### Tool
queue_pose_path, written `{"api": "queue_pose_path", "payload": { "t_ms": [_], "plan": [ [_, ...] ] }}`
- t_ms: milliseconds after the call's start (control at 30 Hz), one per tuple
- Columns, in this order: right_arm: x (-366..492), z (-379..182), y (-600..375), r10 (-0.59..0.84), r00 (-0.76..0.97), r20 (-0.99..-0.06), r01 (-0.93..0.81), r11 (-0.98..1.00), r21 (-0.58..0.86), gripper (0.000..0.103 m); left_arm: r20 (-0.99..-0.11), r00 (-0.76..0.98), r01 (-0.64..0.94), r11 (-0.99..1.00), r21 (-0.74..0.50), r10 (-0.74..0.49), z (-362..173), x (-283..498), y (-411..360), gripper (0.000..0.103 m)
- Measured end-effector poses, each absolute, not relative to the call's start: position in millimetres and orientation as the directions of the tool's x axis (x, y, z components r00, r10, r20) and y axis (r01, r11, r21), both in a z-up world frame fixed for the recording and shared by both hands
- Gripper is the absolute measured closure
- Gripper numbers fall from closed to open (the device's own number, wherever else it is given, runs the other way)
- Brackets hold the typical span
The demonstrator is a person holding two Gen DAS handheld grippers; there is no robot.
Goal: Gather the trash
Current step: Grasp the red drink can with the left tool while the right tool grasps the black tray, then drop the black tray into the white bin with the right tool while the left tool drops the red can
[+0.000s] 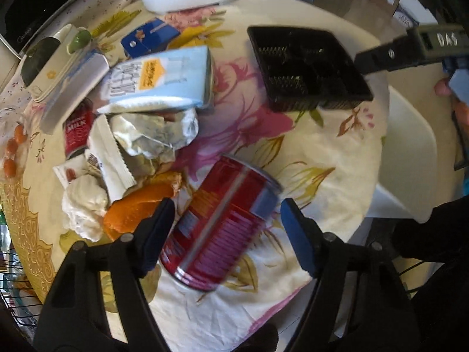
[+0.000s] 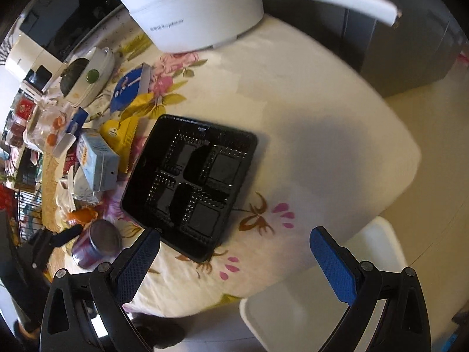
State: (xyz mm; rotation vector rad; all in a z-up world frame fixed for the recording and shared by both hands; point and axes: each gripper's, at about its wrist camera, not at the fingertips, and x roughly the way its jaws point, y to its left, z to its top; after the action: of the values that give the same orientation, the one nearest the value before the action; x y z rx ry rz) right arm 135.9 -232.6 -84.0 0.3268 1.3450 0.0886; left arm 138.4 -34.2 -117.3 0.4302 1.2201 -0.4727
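A red tin can [image 1: 222, 223] lies on its side on the flowered tablecloth, between the fingers of my left gripper [image 1: 227, 209], which is open around it; whether the pads touch it I cannot tell. The can also shows in the right wrist view [image 2: 96, 245]. Left of it lies a trash pile: orange peel [image 1: 137, 208], crumpled tissue [image 1: 85, 205], foil wrapper [image 1: 155, 135], a light blue carton [image 1: 164, 79], a red milk carton [image 1: 76, 130]. A black plastic tray [image 2: 190, 187] sits mid-table. My right gripper [image 2: 234, 252] is open and empty, just in front of the tray.
A white pot [image 2: 193, 11] with a long handle stands at the table's far edge. A blue box [image 1: 149, 38] and a white dish with a green knob [image 2: 88, 76] lie at the back left. A white chair [image 2: 322, 293] stands by the table's near right edge.
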Motion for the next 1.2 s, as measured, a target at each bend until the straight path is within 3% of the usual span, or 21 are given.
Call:
{"api": "queue_pose_path", "payload": {
  "t_ms": [67, 367, 533, 600, 900, 1200],
  "plan": [
    [140, -88, -230, 0.255, 0.228, -0.940, 0.128, 0.949, 0.289, 0.000, -0.958, 0.262, 0.553, 0.832, 0.053, -0.113, -120, 140, -33, 0.032],
    [156, -109, -213, 0.248, 0.214, -0.945, 0.161, 0.945, 0.285, 0.002, -0.961, 0.253, 0.452, 0.892, 0.014, -0.114, -117, 144, -14, 0.033],
    [161, -113, -206, 0.178, 0.231, -0.957, 0.172, 0.960, 0.220, 0.020, -0.953, 0.246, 0.328, 0.940, -0.089, -0.176, -113, 147, 12, 0.034],
    [161, -111, -203, 0.161, 0.240, -0.957, 0.150, 0.968, 0.200, 0.045, -0.947, 0.247, 0.295, 0.947, -0.126, -0.203, -111, 145, 21, 0.035],
    [141, -97, -220, 0.199, 0.264, -0.944, 0.114, 0.965, 0.235, 0.045, -0.916, 0.293, 0.233, 0.950, -0.210, -0.274, -91, 123, 44, 0.039],
    [97, -73, -262, 0.196, 0.319, -0.927, 0.088, 0.968, 0.235, 0.045, -0.944, 0.236, 0.237, 0.956, -0.175, -0.231, -112, 124, 43, 0.041]
  ]
}}
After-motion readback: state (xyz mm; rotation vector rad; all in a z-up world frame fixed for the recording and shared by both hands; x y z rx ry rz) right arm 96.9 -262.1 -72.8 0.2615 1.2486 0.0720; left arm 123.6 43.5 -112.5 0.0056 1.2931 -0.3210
